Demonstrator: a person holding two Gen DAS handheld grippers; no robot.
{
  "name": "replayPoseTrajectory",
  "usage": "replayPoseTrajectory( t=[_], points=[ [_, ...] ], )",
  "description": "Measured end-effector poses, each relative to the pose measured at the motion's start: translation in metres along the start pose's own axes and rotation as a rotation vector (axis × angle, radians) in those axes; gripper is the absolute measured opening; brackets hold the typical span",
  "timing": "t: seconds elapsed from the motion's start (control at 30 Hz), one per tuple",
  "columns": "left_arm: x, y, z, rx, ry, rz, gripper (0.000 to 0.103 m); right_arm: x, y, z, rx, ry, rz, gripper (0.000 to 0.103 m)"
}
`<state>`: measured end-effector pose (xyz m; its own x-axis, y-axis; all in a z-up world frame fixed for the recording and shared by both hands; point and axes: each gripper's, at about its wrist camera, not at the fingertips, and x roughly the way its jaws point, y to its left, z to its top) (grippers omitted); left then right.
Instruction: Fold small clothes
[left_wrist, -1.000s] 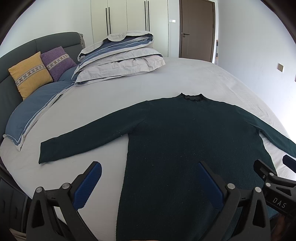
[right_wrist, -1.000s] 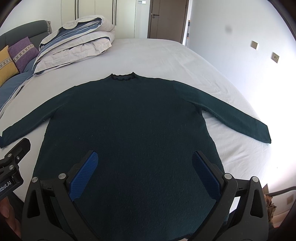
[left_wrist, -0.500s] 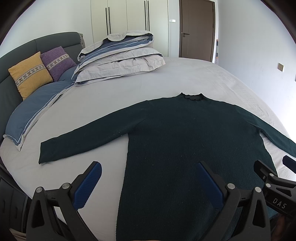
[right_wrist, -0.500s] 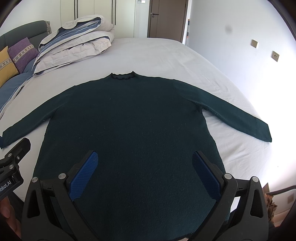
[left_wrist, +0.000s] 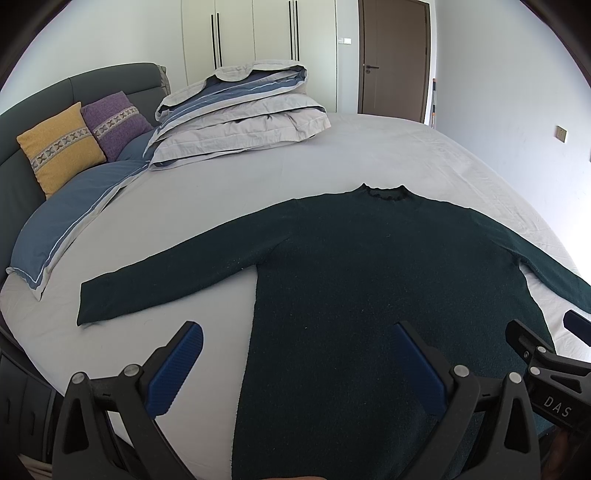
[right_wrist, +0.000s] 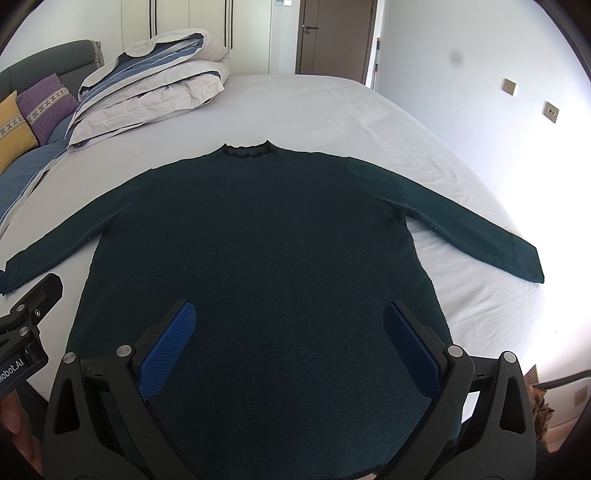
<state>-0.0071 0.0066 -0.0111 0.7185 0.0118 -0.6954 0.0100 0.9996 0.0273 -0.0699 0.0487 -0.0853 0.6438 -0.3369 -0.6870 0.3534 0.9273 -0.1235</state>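
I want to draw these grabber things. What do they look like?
Each is a black plastic frame with triangle cut-outs and silver bolts. The left gripper and right gripper both have two fingers lined with bumpy blue pads. White lettering is printed on their sides: "DAS" on the right one, "Robot.AI" on the left. No cables or sleeves show.

No visible change: dark green sweater (right_wrist: 258, 258) and both claws exactly as one second before.

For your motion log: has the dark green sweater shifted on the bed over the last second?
No. The sweater lies flat, its collar in the same place relative to the folded duvet as before.
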Motion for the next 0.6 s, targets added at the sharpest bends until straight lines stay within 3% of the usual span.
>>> replayPoseTrajectory(
  t=[0.6],
  points=[
    [0.001,0.008,-0.008,-0.005,0.008,0.010,0.103,0.005,0.005,-0.002,-0.003,0.011,0.002,0.103]
  ],
)
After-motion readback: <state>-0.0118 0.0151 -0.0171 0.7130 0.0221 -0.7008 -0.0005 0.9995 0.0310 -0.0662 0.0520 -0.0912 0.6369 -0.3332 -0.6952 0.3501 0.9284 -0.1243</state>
